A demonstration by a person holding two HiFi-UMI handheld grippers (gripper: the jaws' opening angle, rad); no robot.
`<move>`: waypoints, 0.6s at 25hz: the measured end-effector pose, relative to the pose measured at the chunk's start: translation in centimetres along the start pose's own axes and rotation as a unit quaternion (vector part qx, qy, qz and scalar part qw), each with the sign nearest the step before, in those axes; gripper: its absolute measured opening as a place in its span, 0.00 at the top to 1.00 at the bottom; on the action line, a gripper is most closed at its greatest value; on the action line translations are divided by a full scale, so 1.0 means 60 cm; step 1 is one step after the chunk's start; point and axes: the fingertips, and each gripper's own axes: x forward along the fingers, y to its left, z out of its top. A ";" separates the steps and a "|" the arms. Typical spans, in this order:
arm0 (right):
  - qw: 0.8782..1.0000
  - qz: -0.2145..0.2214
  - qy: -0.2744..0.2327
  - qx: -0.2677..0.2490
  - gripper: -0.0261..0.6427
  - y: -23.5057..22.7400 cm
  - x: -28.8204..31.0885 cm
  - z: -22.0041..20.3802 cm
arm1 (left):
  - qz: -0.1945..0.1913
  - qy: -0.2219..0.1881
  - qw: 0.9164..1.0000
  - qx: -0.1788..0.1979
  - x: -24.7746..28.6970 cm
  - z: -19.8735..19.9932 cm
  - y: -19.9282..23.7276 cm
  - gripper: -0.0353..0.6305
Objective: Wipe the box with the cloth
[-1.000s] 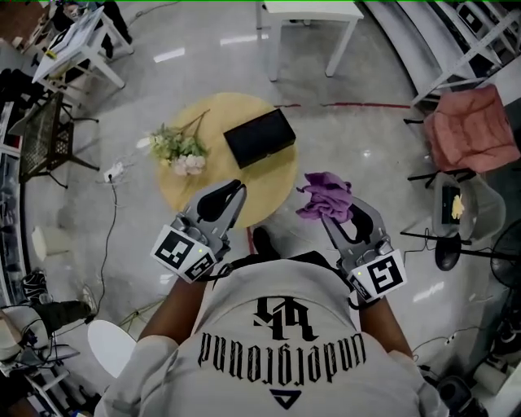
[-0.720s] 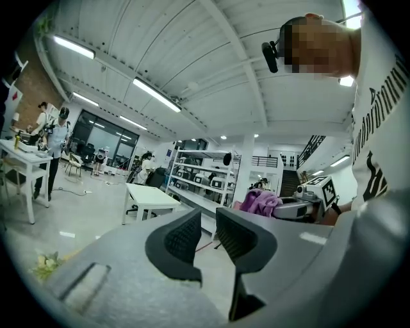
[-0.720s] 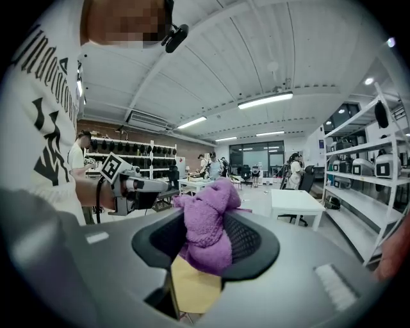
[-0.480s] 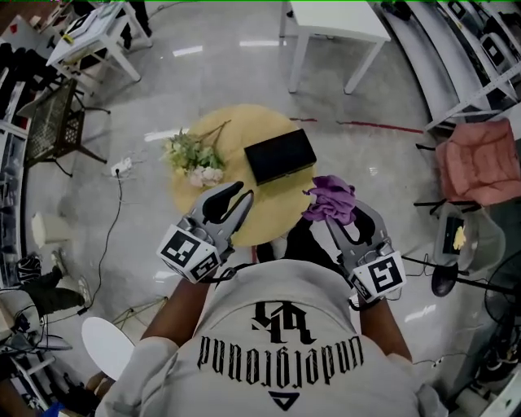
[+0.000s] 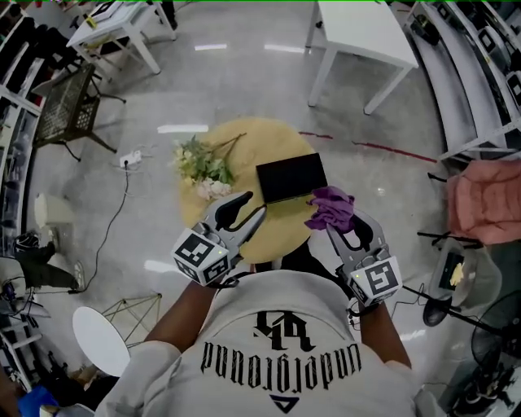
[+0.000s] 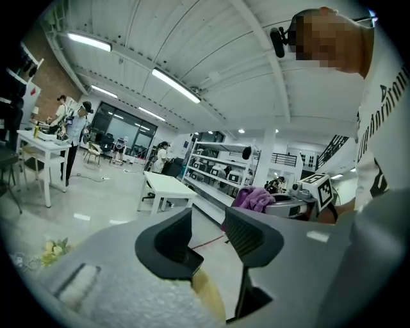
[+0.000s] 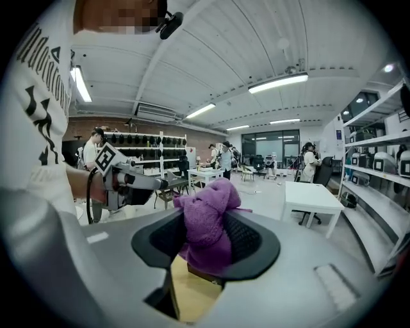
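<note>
Box [image 5: 291, 177], black and flat, lay on the far right part of the round yellow table [image 5: 213, 218], its top shut and its contents out of sight. Beyond that table, far and to the right, stood a white table [image 5: 362, 32] on the shiny grey floor, and a second white table [image 5: 122, 20] stood far to the left. A pink chair [image 5: 484, 199] sat well off to the right, and a dark wire chair [image 5: 69, 110] well off to the left. None of these stood between the person and the box.

On the round table, a bunch of pale flowers [image 5: 203, 167] lay just left of the box, stems pointing far and right, apart from it.

The left gripper [image 5: 254, 205] hung over the near edge of the table, just near of the box's left corner. Its jaws were opening, with nothing between them; its own view showed only floor and a strip of yellow table edge in the gap.

The right gripper [image 7: 205, 240] was clamped on the purple cloth [image 7: 208, 224], which bulged up out of the pads. From the head view the cloth overlapped the box's near right corner; contact could not be told.

A power strip [image 5: 130, 159] lay on the floor left of the round table.
</note>
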 end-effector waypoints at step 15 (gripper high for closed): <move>0.990 0.054 0.126 0.013 0.70 -0.162 0.107 -0.161 | 0.079 0.093 0.988 -0.089 0.138 -0.148 0.139 0.59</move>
